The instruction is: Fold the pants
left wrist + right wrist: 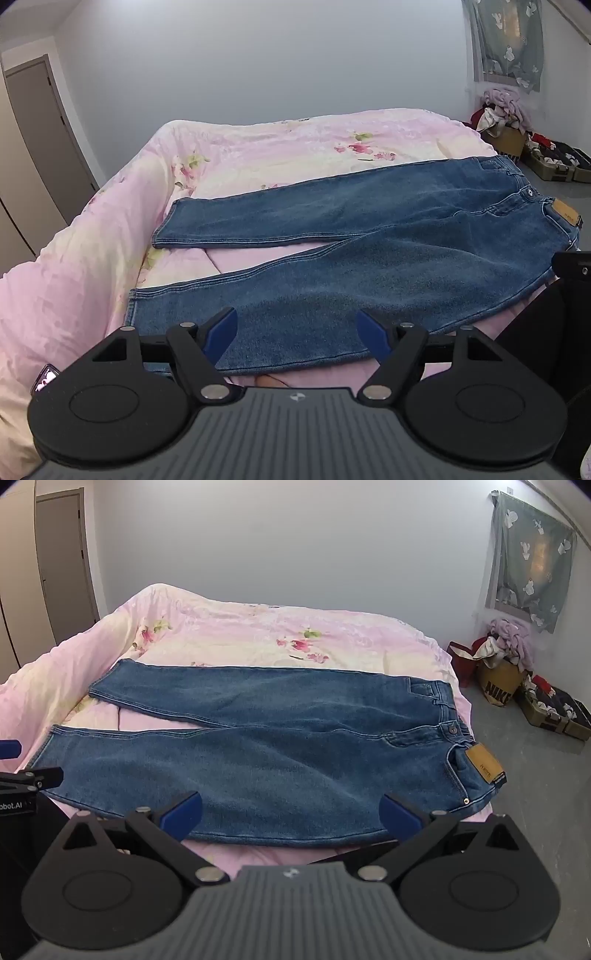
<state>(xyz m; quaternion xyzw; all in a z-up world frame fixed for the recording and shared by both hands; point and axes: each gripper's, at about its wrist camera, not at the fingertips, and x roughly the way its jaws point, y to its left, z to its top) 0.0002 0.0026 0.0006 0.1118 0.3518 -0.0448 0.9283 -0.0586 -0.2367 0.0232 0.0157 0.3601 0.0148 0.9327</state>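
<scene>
The folding seems not started yet. The pants point(258, 746), one pair of blue jeans, lie flat and fully spread on the bed point(229, 635), on top of the pink flowered cover. The waistband is toward the right edge of the bed and the two legs go to the left, a little apart from each other, so some pink cover shows between them. I see no fold in them. All the steps are left, I judge: to lay one leg over the other, then to fold the length.

The left gripper point(297, 334) stands wide with nothing between its blue pads; it is above the near edge of the near leg. The right gripper point(291, 814) is also wide and empty, near the hip part.

Counted: one pair of pants, two legs, two grippers, one bed
</scene>
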